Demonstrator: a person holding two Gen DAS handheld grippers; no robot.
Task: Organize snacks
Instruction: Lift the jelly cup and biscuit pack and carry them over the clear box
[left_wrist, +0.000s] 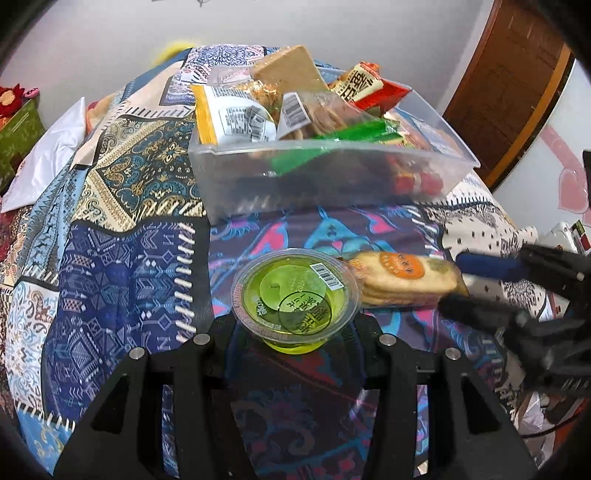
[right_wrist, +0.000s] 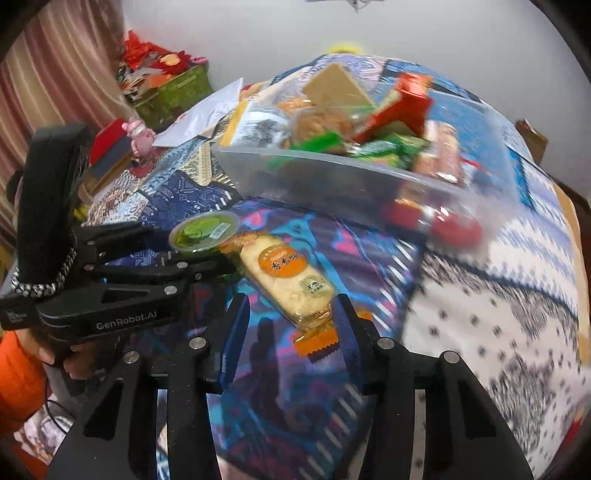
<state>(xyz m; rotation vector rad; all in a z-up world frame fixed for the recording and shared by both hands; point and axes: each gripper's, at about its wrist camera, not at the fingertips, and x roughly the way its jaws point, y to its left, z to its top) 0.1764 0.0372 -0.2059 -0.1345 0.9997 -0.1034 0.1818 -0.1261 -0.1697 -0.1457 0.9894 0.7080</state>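
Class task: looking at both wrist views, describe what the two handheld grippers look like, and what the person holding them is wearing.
Both grippers are black, angular linkage frames with silver round pivot pins. The right gripper has blue finger pads. The left gripper, seen from the side, carries white "GenRobot.AI" lettering, a tall black block on top and a black-and-white braided cord. The person's orange sleeve shows beside it.

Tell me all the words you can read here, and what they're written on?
"GenRobot.AI": on the side of the left gripper, in white letters.
Green jelly cup lid: Chinese print and barcode, too small to read.
Rice cracker pack labels: blurred.
Packets in the clear bin: unreadable.
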